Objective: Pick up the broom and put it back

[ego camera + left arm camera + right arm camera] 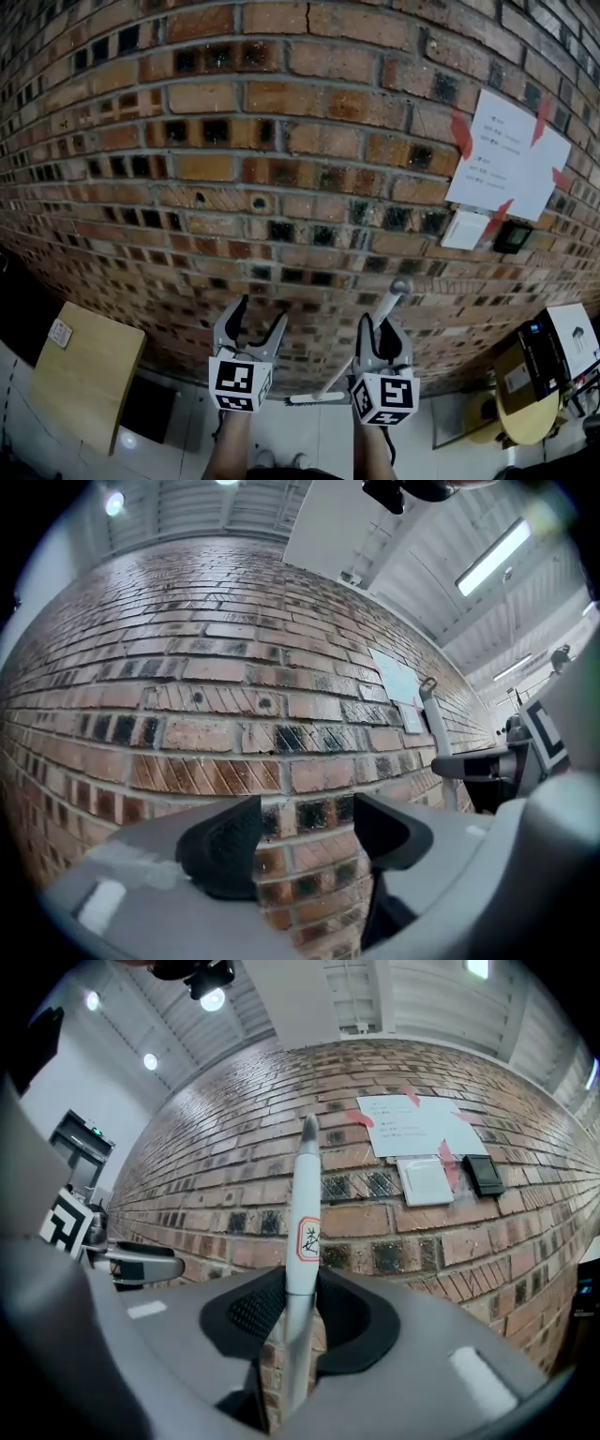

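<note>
The broom's pale grey handle rises slanted in front of the brick wall, its rounded top near the wall. The flat broom head hangs low near the floor. My right gripper is shut on the handle; in the right gripper view the handle, with a small red-edged label, is pinched between the black pads of the right gripper. My left gripper stands beside it, open, holding nothing. In the left gripper view the left gripper frames only bricks, with the handle off to the right.
A brick wall fills the view ahead. A white paper sheet is taped to it with red tape, above a white switch plate and a small black device. A wooden board stands lower left; a box and a round stool lower right.
</note>
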Action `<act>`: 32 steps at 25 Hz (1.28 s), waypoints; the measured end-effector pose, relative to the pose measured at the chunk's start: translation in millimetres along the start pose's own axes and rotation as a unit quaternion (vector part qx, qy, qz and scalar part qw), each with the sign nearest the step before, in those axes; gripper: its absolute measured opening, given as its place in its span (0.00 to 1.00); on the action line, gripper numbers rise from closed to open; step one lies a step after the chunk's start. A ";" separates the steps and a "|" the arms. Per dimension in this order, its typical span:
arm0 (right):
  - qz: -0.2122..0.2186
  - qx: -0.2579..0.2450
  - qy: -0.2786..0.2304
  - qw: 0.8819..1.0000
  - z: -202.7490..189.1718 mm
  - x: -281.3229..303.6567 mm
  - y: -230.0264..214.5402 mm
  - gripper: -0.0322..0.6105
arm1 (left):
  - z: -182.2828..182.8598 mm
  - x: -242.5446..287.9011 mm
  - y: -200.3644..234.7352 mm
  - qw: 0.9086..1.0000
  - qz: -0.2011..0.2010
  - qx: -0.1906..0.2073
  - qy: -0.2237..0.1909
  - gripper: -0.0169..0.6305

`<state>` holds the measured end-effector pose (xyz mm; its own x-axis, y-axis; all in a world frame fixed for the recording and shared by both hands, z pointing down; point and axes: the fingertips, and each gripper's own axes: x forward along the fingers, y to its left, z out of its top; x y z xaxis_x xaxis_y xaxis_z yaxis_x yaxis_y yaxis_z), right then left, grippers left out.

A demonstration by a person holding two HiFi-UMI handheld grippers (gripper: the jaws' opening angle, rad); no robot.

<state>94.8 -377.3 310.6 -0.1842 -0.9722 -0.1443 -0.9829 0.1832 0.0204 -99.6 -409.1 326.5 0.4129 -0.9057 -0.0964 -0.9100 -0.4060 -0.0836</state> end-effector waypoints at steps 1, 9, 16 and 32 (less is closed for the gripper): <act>0.002 0.000 0.001 1.000 -0.7 0.2 1.4 0.21 | -0.2 -0.9 0.8 1.000 0.001 0.000 0.001 0.52; 0.008 -0.007 0.009 1.000 -5.2 1.2 11.9 0.21 | 2.9 -7.0 6.0 1.000 0.003 0.006 -0.001 0.52; 0.004 -0.010 0.010 1.000 -5.5 -0.5 13.1 0.21 | 1.9 -8.3 8.0 1.000 0.000 0.005 0.002 0.52; -0.023 -0.013 -0.028 0.999 -5.8 -38.1 -30.3 0.21 | 2.6 28.7 -64.3 0.995 -0.105 -0.002 -0.001 0.52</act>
<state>131.6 -346.7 321.2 -0.1396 -0.9697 -0.2006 -0.9902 0.1347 0.0375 -29.1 -408.7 326.6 0.5932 -0.8013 -0.0783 -0.8044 -0.5859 -0.0985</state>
